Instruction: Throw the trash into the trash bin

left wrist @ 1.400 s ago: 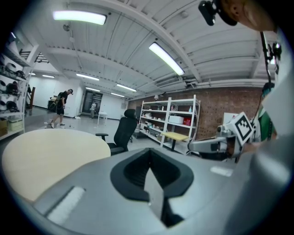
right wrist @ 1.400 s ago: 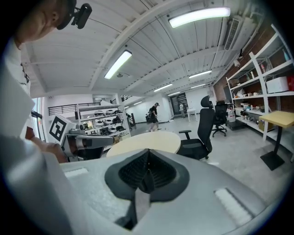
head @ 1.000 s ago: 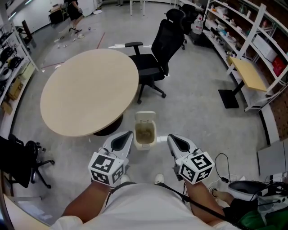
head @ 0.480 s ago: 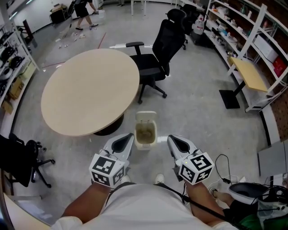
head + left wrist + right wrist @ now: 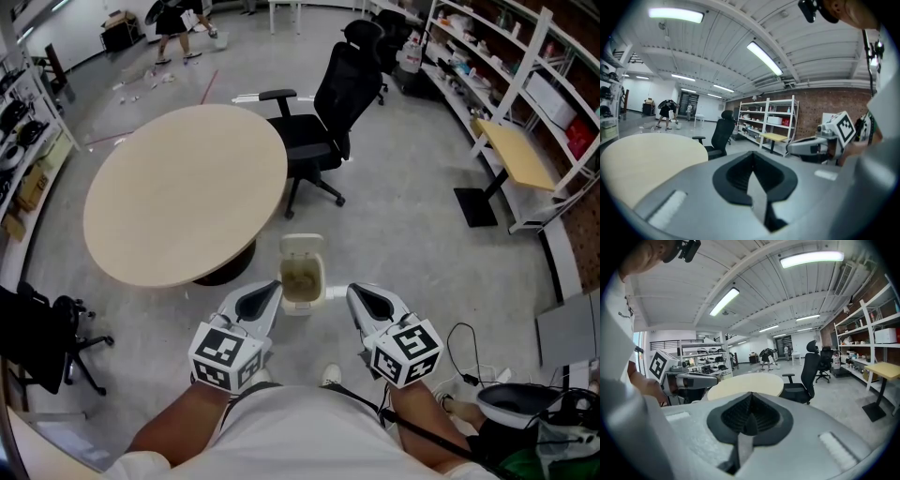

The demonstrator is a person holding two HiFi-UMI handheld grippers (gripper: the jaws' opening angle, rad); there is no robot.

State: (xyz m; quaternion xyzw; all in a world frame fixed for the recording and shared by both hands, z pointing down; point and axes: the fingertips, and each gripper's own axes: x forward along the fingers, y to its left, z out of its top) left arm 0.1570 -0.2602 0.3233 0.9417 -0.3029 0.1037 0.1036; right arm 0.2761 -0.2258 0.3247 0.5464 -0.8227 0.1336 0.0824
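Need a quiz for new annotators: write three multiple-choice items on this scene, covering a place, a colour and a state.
1. Where is the bin? A on a desk; B on the floor by the table; C on a shelf.
2. What colour is the chair? A red; B white; C black.
3. How are the left tongs and right tongs? A shut, empty; B wide open; C shut on trash.
B: it stands on floor beside the table. C: seat and back are black. A: both pairs' jaws meet with nothing between.
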